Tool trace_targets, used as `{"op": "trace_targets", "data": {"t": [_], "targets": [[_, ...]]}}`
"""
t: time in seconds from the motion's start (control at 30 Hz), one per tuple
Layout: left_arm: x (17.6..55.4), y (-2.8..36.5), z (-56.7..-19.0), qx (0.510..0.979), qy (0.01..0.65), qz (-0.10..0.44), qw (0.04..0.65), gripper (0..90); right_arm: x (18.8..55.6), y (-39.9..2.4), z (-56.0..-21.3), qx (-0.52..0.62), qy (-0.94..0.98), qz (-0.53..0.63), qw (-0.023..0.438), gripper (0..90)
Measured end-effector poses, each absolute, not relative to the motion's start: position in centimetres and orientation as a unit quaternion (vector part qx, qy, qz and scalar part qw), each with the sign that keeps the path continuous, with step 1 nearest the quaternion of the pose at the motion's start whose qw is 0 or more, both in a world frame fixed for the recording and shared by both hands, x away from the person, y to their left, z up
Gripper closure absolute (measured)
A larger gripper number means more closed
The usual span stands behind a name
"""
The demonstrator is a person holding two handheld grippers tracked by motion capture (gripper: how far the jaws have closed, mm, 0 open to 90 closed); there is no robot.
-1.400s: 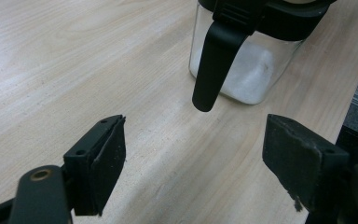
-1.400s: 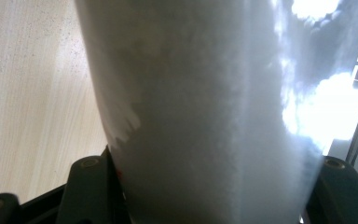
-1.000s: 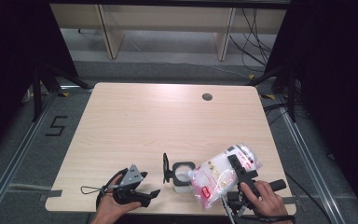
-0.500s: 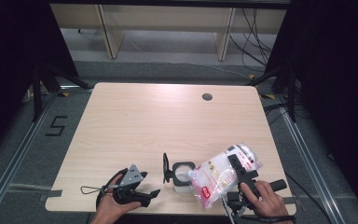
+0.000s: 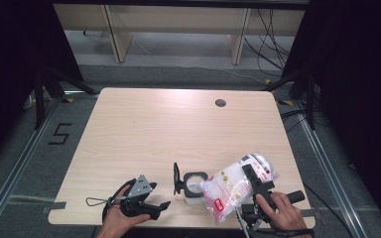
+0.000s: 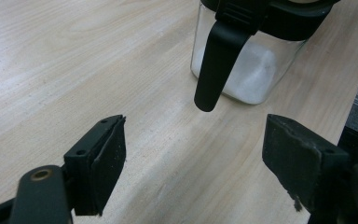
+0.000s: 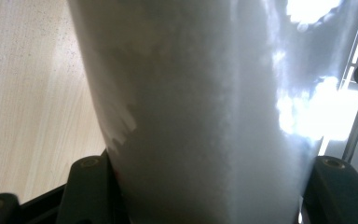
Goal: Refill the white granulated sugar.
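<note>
Right tongs point(image 5: 252, 179) gripping white powder bag point(image 5: 230, 184), tilting it toward open jar point(image 5: 194, 184) on surface point(image 5: 178, 129). Left tongs point(image 5: 159, 207) sitting open, empty, near jar.

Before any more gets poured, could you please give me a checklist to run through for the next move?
1. Bag held in right gripper, jaws on both sides in the right gripper view: ok.
2. Jar lid flipped open: ok.
3. Bag's low end beside the jar rim, tilted toward it: ok.
4. Whether the bag's mouth is cut open: cannot tell.
5. Left gripper steadying the jar: not ok, jaws open and short of it.
6. Room left in the jar, white powder low in the left gripper view: ok.
</note>
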State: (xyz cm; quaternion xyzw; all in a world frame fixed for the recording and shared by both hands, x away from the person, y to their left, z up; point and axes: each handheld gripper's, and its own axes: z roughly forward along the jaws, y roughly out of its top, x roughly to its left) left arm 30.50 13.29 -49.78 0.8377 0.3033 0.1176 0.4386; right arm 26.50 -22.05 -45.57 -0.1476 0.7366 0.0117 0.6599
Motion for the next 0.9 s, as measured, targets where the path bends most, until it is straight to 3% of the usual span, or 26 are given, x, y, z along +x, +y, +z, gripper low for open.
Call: {"op": "trace_targets", "data": {"t": [0.9], "targets": [[30.44, 13.19, -49.89, 0.832, 0.317, 0.11, 0.441, 21.1, 26.69, -22.01, -45.09, -0.171, 0.732, 0.01, 0.659, 41.6]]}}
